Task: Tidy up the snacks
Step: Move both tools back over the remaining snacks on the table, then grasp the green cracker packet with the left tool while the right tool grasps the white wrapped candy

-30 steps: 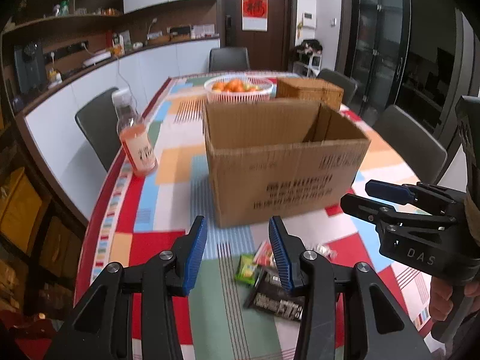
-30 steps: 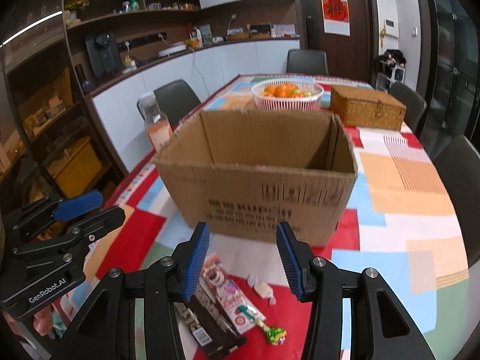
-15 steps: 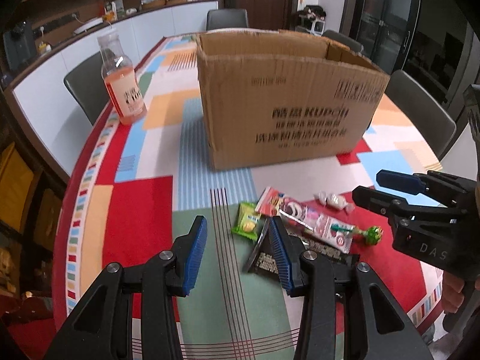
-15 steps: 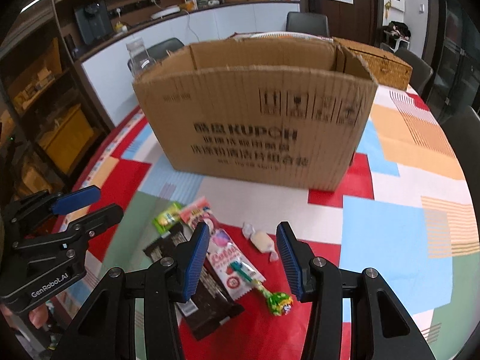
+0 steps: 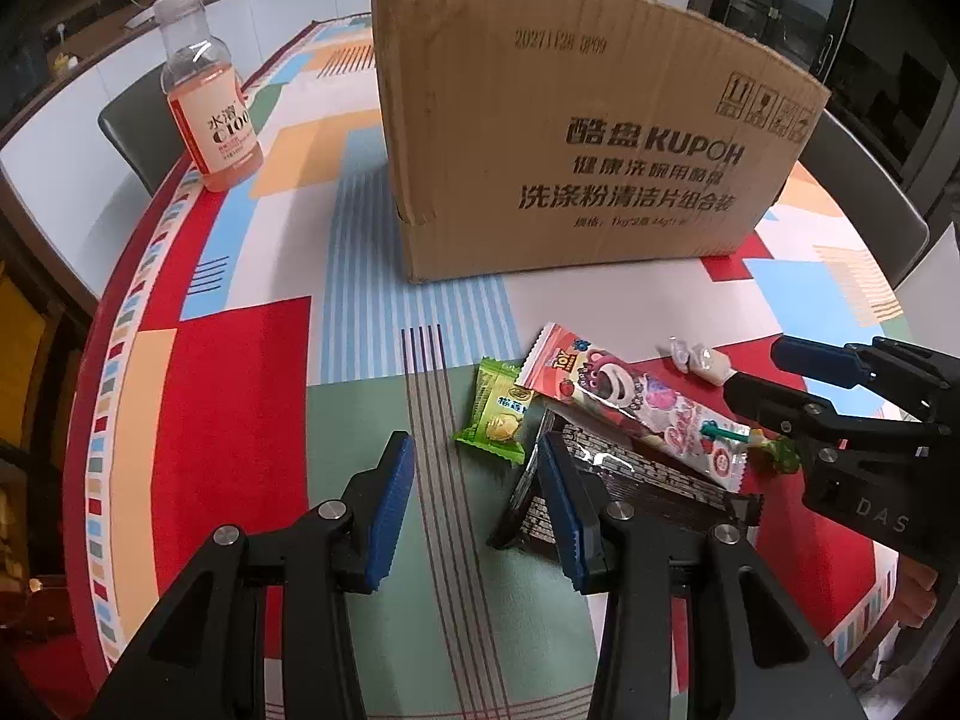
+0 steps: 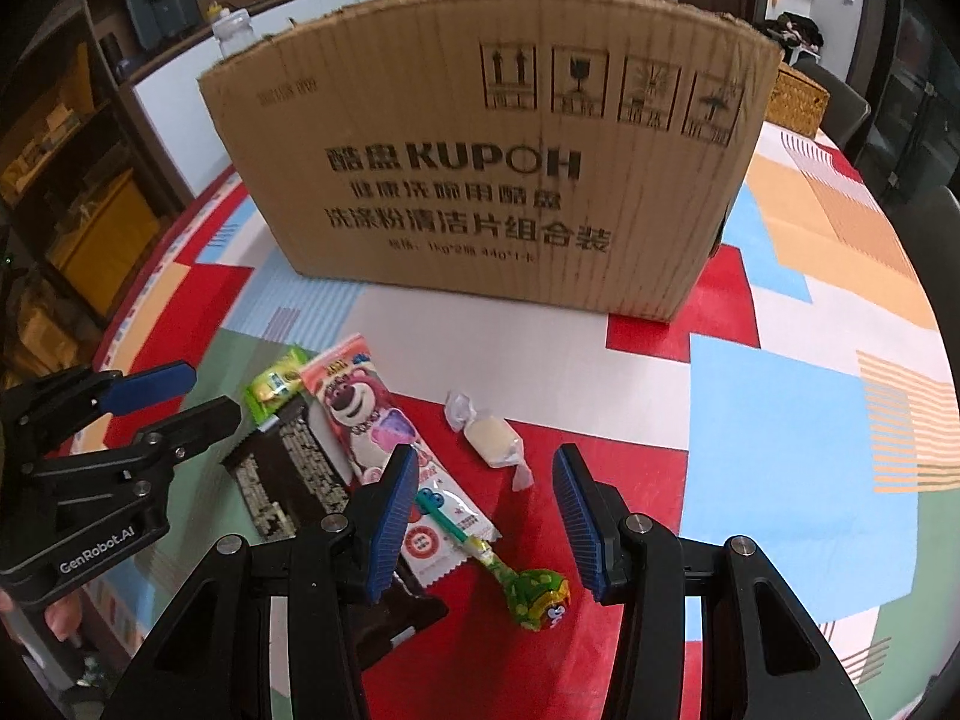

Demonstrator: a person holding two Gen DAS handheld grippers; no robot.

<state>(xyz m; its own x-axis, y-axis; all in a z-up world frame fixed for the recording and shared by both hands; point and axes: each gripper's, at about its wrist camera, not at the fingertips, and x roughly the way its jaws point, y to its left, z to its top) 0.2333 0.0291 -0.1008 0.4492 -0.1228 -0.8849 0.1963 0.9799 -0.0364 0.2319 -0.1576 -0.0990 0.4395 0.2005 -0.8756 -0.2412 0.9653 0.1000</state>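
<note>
Both claws stand released and hold nothing: the left gripper (image 5: 474,495) hangs over bare tablecloth (image 5: 240,372) at lower centre of the left wrist view, its right pad just beside the dark chocolate bar (image 5: 636,480); the right gripper (image 6: 486,519) brackets red cloth at lower centre of its own view. The snacks lie loose in a cluster in front of the cardboard box (image 6: 480,168), which fills the upper middle of both views; no snack can be seen in the box, whose interior is hidden. Risks, as judged: the pink bear packet (image 6: 384,444) overlaps the chocolate bar, so closing on either may drag or flip the other. The green lollipop (image 6: 531,594) has its stick resting on the pink packet and may roll off when disturbed. The white wrapped candy (image 6: 489,438) and the green sweet packet (image 5: 495,414) are thin and may slip from the pads. The two grippers work close together over the same cluster and could collide. Legible writing: the box reads "KUPOH" with Chinese text, handling symbols and a stamped date code; the pink packet bears "TOY STORY"; the bottle (image 5: 207,96) at upper left reads "C100"; the gripper bodies read "GenRobot.AI" and "DAS".
</note>
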